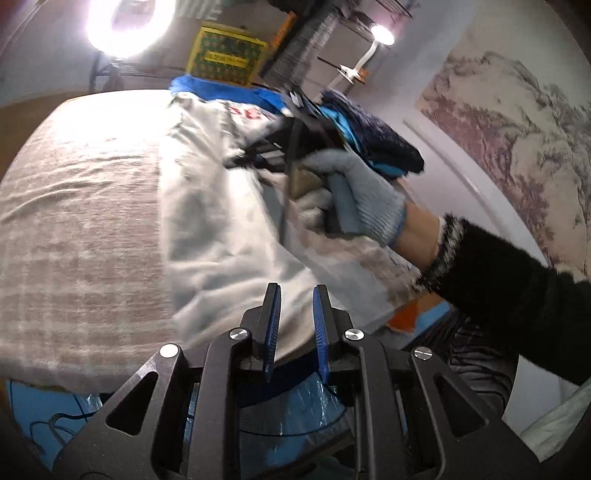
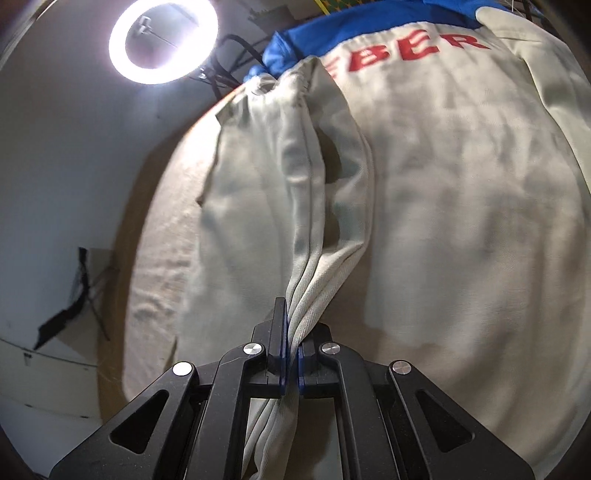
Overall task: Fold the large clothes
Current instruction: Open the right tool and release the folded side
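Observation:
A large cream jacket [image 2: 443, 206] with a blue collar [image 2: 332, 29] and red letters lies spread on a cloth-covered table [image 1: 74, 206]. My right gripper [image 2: 294, 326] is shut on a bunched fold of the jacket's cream fabric, which runs in a taut ridge away from the jaws toward a sleeve cuff [image 2: 269, 86]. In the left wrist view a gloved hand [image 1: 354, 192] holds that gripper over the jacket [image 1: 221, 229], blurred. My left gripper [image 1: 296, 314] hovers over the jacket's near edge, jaws a little apart with nothing pinched between the blue pads [image 1: 272, 325].
A pile of dark blue and cyan clothes [image 1: 373, 140] sits at the table's far right corner. A ring light [image 2: 162, 40] stands beyond the far edge, near a yellow box [image 1: 225, 55]. A black sleeve [image 1: 517, 310] crosses from the right. Blue plastic [image 1: 280, 410] lies below the table's near edge.

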Demonstrator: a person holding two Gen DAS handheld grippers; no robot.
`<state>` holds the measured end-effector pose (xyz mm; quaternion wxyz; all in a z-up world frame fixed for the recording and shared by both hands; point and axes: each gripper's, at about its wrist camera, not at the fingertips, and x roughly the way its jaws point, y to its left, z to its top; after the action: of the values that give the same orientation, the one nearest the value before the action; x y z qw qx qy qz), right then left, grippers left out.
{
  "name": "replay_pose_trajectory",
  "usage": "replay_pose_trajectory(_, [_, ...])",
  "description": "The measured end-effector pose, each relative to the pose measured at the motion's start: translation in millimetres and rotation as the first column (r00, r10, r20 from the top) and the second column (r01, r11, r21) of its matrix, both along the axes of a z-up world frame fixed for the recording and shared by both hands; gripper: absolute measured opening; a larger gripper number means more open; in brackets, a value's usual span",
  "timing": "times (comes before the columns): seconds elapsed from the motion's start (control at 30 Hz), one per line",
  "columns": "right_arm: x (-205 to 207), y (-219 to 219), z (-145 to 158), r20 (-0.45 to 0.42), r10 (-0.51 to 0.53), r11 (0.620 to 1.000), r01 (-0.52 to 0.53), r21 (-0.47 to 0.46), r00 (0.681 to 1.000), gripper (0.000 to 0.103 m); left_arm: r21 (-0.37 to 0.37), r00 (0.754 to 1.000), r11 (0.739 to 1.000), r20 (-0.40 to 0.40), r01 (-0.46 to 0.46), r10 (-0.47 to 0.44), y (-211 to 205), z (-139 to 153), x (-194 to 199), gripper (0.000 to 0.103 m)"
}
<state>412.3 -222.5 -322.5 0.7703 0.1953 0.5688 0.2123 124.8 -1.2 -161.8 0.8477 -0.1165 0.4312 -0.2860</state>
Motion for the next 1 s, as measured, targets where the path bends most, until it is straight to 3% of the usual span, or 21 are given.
replay_pose_trajectory(0.07, [-1, -4, 1, 0.002, 0.009, 1.0, -0.009, -0.014, 1.0, 0.004, -0.007, 0.999, 0.999, -0.007, -0.046, 0.046, 12, 0, 4, 0.015])
replay_pose_trajectory(0.17, [-6, -5, 12, 0.012, 0.037, 0.996, -0.036, -0.08, 0.999, 0.013, -0.033, 0.995, 0.995, -0.031, -0.093, 0.092, 24, -3, 12, 0.015])
replay_pose_trajectory(0.23, [-14, -9, 23, 0.025, 0.036, 0.991, -0.033, -0.129, 0.999, 0.021, -0.027, 0.995, 0.995, -0.037, -0.094, 0.093, 22, -5, 17, 0.015])
replay_pose_trajectory(0.33, [-27, -15, 47, 0.065, 0.052, 0.987, -0.041, -0.157, 0.997, 0.021, 0.009, 0.997, 0.998, -0.039, -0.059, 0.06, 9, -9, 21, 0.015])
replay_pose_trajectory(0.6, [-94, -59, 140, 0.236, 0.102, 0.994, -0.089, -0.066, 0.966, 0.022, 0.036, 0.996, 0.999, -0.089, -0.011, 0.014, -17, -26, 28, 0.015])
replay_pose_trajectory(0.73, [-136, -89, 169, 0.325, 0.087, 0.995, -0.067, -0.072, 0.942, 0.022, 0.095, 0.992, 0.994, -0.122, 0.051, -0.04, -42, -45, 29, 0.015])
replay_pose_trajectory(0.83, [-151, -114, 169, 0.358, 0.054, 0.996, -0.023, -0.09, 0.932, 0.022, 0.16, 0.988, 0.983, -0.137, 0.087, -0.066, -59, -61, 28, 0.015])
replay_pose_trajectory(1.0, [-152, -158, 161, 0.339, -0.041, 0.997, 0.06, -0.045, 0.94, 0.022, 0.277, 0.989, 0.954, -0.12, 0.114, -0.083, -77, -81, 24, 0.015])
